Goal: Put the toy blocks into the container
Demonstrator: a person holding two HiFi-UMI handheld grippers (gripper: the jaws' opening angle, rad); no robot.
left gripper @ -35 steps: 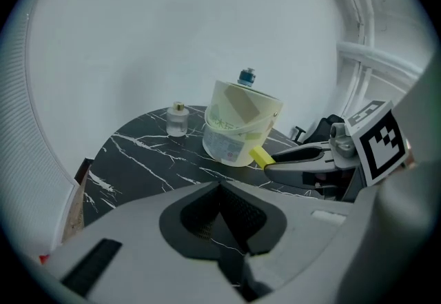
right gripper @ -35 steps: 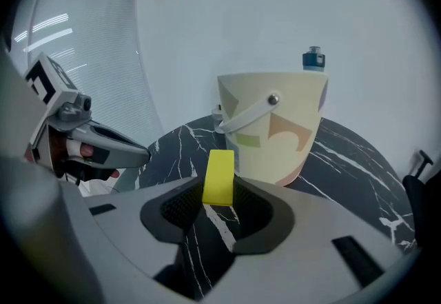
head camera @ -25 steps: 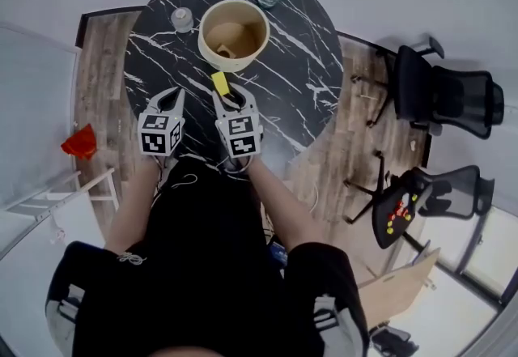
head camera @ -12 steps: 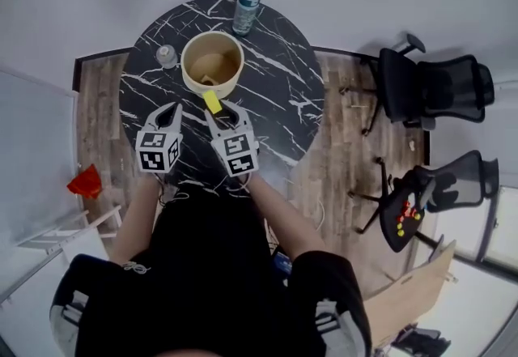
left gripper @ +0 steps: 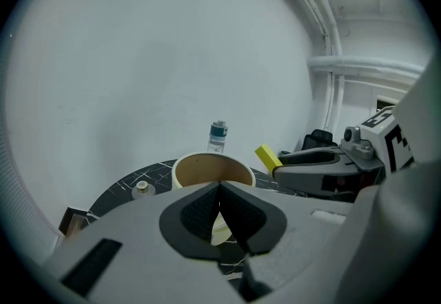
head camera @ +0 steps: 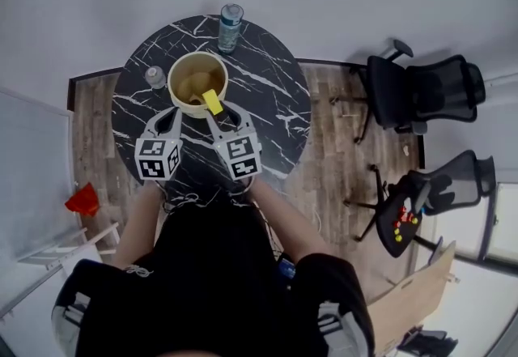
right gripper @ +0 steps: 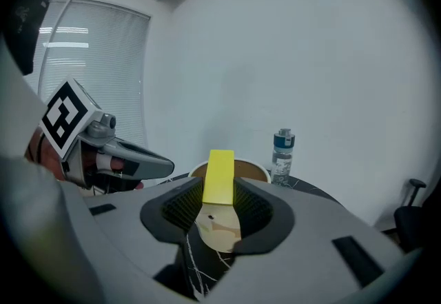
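A tan round container stands on the black marble table; something pale lies inside it. My right gripper is shut on a yellow block, which sticks up between the pads at the container's near rim. The left gripper is shut with nothing in it, just left of the right one and short of the container. From the left gripper view the yellow block shows at the tip of the right gripper.
A water bottle stands behind the container, and a small capped jar to its left. Black office chairs stand right of the table. A red object lies on the floor at the left.
Both grippers have moved forward toward the container. The yellow block now reaches the container's near rim, where before it was short of it.
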